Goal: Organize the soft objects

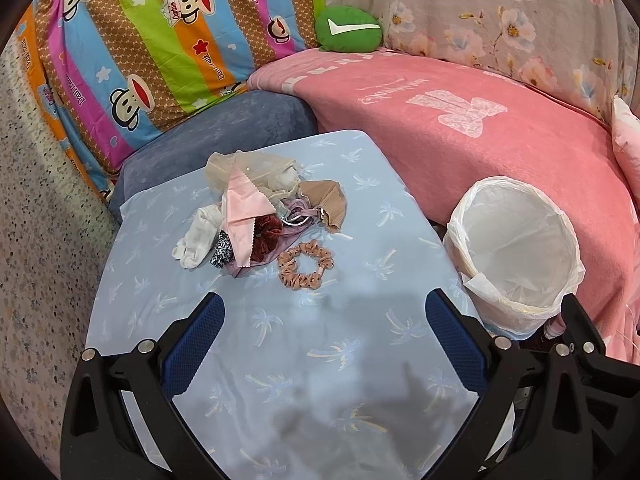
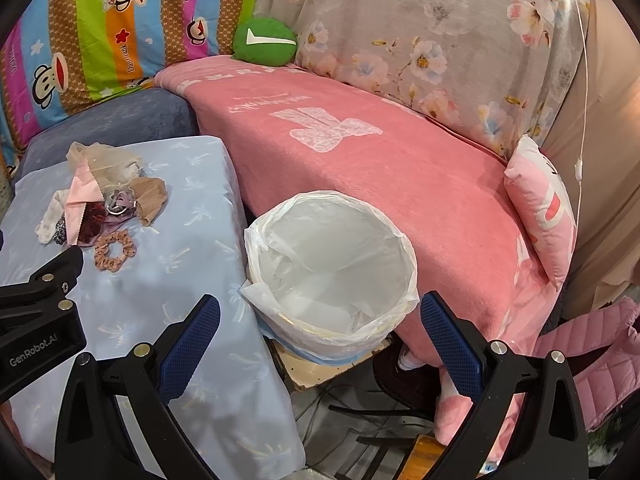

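A pile of soft things [image 1: 264,204] lies on the light blue cloth-covered table [image 1: 360,216]: a pink cloth [image 1: 242,208], white socks [image 1: 198,236], a dark red velvet scrunchie [image 1: 266,240], a tan pleated piece [image 1: 330,200]. A peach dotted scrunchie [image 1: 306,264] lies loose in front of the pile. My left gripper [image 1: 322,320] is open, hovering short of that scrunchie with nothing between its fingers. My right gripper [image 2: 320,320] is open above the near rim of a white bag-lined bin [image 2: 332,268], which looks empty. In the right wrist view the pile [image 2: 104,196] sits far left.
The bin [image 1: 516,252] stands at the table's right edge, against a sofa under a pink blanket [image 1: 460,128]. A blue cushion [image 1: 216,136], a striped cartoon sheet [image 1: 140,40] and a green cushion [image 1: 347,28] lie behind. A pink pillow [image 2: 544,204] and a pink jacket [image 2: 600,356] are at right.
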`<state>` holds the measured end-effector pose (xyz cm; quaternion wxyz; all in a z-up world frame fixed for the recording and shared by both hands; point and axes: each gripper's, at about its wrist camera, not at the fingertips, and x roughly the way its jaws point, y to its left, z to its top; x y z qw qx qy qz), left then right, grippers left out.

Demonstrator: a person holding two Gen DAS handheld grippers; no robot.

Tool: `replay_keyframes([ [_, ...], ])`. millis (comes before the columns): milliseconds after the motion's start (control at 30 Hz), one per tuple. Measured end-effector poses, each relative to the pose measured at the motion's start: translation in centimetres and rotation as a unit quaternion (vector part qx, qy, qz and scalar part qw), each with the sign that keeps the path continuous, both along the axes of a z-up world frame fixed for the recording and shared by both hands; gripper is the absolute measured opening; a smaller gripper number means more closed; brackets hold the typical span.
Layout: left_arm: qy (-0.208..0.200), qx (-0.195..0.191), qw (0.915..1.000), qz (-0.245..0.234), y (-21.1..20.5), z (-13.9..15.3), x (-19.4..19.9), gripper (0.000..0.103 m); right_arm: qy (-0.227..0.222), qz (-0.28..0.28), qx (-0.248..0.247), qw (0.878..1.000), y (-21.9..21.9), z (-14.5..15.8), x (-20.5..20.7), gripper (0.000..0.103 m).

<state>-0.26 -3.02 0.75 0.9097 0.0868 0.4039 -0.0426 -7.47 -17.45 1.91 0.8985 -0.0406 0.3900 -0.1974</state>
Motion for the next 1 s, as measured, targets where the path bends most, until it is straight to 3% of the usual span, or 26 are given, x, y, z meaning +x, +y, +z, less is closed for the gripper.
replay_keyframes([
  [1000, -0.011, 0.003, 0.9999, -0.008, -1.0, 0.0, -0.2, 0.096, -0.001, -0.004, -0.001, 1.0, -0.4, 0.0, -0.2, 0.097],
])
